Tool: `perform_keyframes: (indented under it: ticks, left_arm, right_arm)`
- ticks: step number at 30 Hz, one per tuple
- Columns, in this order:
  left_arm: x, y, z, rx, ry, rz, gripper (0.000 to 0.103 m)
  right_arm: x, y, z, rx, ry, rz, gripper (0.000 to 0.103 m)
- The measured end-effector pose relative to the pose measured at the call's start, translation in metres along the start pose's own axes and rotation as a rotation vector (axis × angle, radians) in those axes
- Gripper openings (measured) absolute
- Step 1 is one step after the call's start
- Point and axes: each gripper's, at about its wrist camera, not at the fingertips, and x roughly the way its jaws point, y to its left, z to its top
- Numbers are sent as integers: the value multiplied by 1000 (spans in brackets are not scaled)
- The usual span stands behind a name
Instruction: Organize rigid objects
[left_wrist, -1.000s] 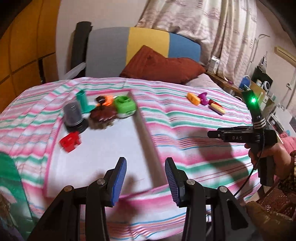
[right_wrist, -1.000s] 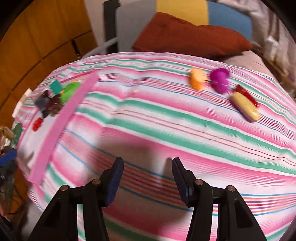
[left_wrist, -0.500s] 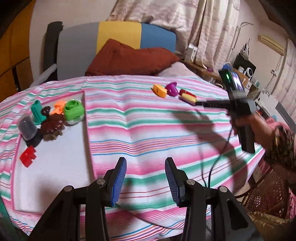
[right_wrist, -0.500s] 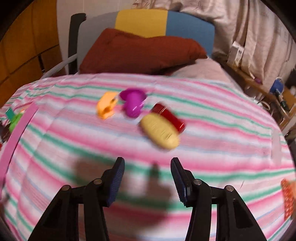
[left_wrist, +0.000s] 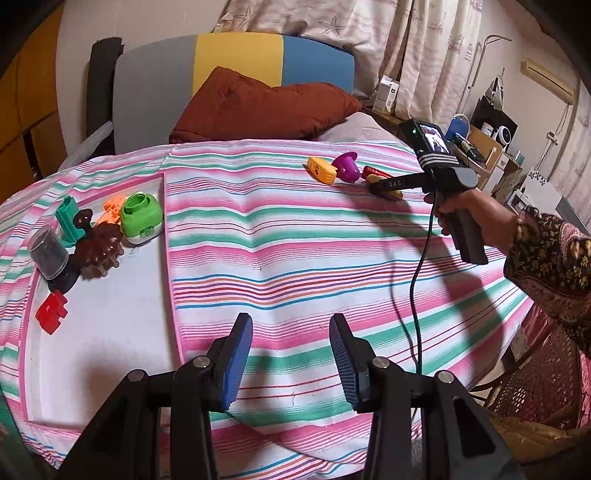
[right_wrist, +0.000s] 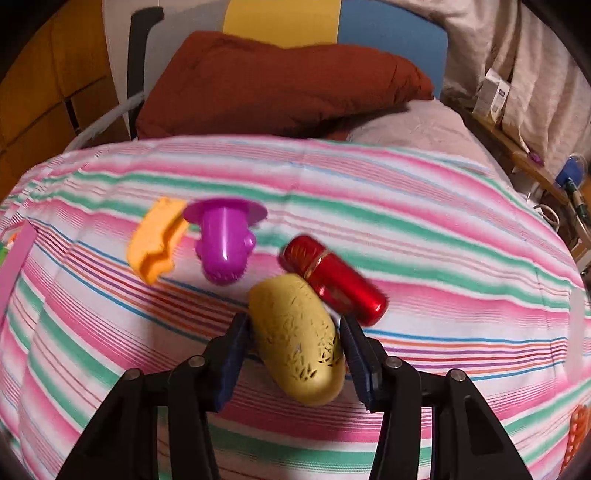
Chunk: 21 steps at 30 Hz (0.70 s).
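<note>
Gold oval case hides the right gripper's finger contact; left gripper gapes empty.

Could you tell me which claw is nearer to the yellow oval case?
Right. The right claw straddles the yellow oval case; the left claw hovers far across the striped cloth.

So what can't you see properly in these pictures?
- Right gripper: the right wrist view cannot settle whether its fingers touch the gold case.
- Gold case in the left wrist view: mostly hidden behind the right gripper.
- Red tube: blurred, so its gold pattern is unreadable.
- Orange thing: cut off by the right wrist view's edge.
- Orange block: partly hidden behind the green toy.
</note>
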Motion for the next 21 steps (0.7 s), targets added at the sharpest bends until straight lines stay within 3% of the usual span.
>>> perform_keyframes:
  ticks: [4, 11, 16, 21]
  left_arm:
    - [6, -5, 8, 14, 1, -10, 43]
    - [31, -24, 44, 20, -15, -55, 43]
    - [75, -41, 95, -1, -14, -71, 43]
    - [127, -41, 137, -61, 39, -33, 43]
  right_arm:
    - [-7, -6, -13, 79, -40, 75, 44]
    - [-21, -5, -43, 183, -109, 80, 44]
    - [-22, -2, -47, 190, -124, 51, 44]
    - [-21, 1, -46, 187, -121, 44, 45]
